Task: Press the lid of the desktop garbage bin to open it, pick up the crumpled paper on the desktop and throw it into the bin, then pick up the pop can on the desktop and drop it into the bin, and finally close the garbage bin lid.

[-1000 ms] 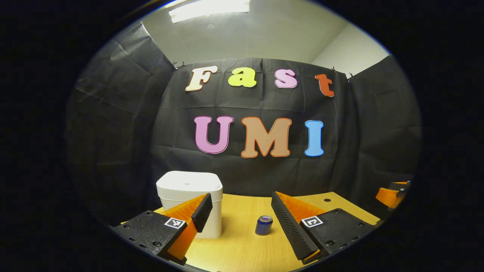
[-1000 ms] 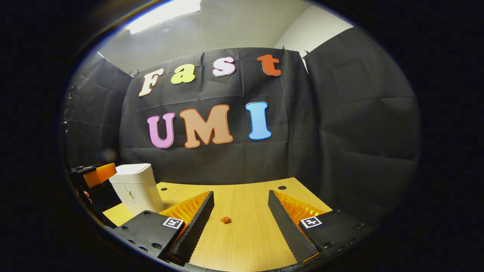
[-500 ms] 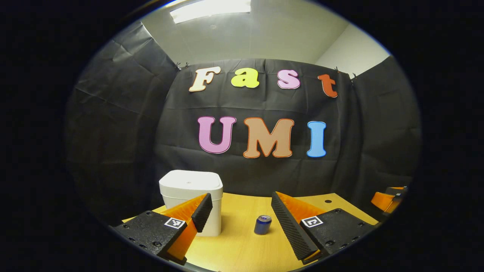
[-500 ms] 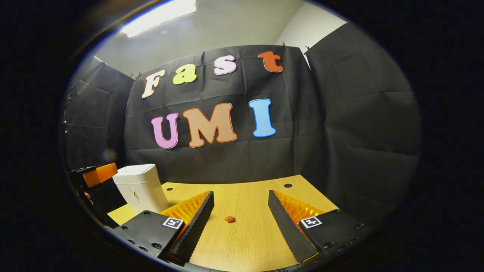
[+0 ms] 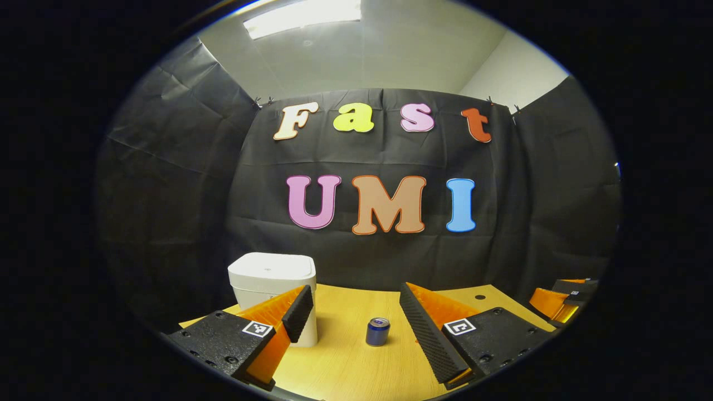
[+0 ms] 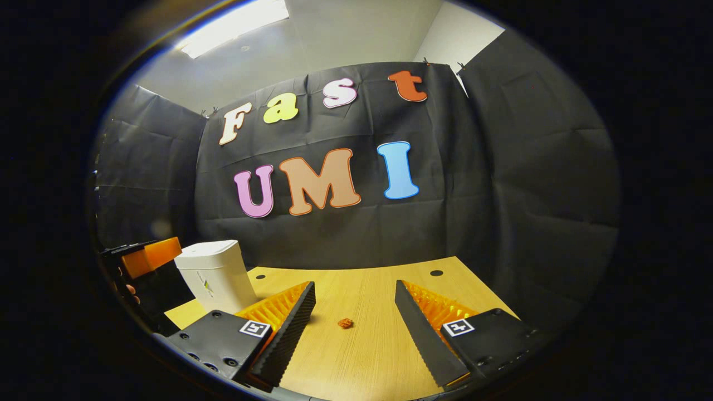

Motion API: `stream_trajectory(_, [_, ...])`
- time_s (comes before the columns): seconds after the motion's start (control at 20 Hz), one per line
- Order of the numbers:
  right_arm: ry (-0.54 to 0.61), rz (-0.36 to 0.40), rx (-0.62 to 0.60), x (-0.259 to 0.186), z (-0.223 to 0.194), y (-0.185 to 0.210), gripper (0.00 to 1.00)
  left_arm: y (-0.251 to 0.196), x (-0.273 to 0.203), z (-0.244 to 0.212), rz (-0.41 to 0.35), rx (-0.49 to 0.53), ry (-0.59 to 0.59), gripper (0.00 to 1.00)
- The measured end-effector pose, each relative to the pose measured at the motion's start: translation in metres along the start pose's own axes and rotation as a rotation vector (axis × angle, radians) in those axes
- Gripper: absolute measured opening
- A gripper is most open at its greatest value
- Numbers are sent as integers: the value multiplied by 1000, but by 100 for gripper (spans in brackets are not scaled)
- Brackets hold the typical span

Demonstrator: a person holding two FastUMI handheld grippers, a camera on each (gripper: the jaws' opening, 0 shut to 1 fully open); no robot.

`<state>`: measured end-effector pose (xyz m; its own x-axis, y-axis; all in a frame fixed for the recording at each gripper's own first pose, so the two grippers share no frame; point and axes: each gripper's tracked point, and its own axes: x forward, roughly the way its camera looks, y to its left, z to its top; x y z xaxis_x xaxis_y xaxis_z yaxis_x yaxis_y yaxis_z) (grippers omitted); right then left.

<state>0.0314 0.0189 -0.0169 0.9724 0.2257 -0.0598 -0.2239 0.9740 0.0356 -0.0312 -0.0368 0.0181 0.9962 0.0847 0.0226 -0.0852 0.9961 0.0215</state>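
Bin [image 5: 272,278], the largest of the task's things, is seen standing on the table [image 5: 345,367] at its far left, close to the cloth wall, with its lid [image 5: 271,265] down. In the left gripper view it is partly covered by the left claw [image 5: 356,320], whose fingers are held wide apart with nothing between them but the can [image 5: 377,332], upright on the table just right of the bin and well beyond the tips. The right claw [image 6: 355,317] is likewise held wide apart and empty, low over the table, with the paper [image 6: 345,323] lying ahead between its fingers. The lid press is judged to be the step in hand, since nothing has yet been lifted. It would best be done by raising the left claw above the bin and bringing one fingertip straight down on the lid's top, so that the light bin is not pushed sideways or tipped; the can beside it should be kept clear of. By the left gripper view the can and the bin's flat top are given; by the right gripper view the small paper, the bin's side and the left claw beside the bin, with part of a hand [image 6: 129,289] at it, are given.
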Motion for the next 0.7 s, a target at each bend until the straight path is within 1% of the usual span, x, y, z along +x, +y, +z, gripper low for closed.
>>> stream_trajectory(0.4, [9, 30, -7, 4, 0, 4, 96, -3, 1, 2, 5, 5, -9, 95])
stream_trajectory(0.45, [14, 36, -7, 3, -2, 5, 96, -3, 2, 2, 7, 10, -13, 90])
stream_trajectory(0.5, [16, 41, -8, 1, -3, 5, 96, -2, 2, 4, 13, 13, -18, 87])
stream_trajectory(0.55, [16, 46, -7, 0, -5, 5, 96, -3, 1, 4, 11, 14, -25, 81])
stream_trajectory(0.6, [20, 52, -4, -1, -7, 6, 96, -3, 1, 5, 11, 15, -29, 79])
stream_trajectory(0.65, [32, 58, -1, -1, -10, 8, 96, -2, 1, 4, 16, 15, -27, 71])
stream_trajectory(0.7, [40, 63, 0, -3, -14, 11, 96, 0, 2, 3, 16, 13, -24, 67])
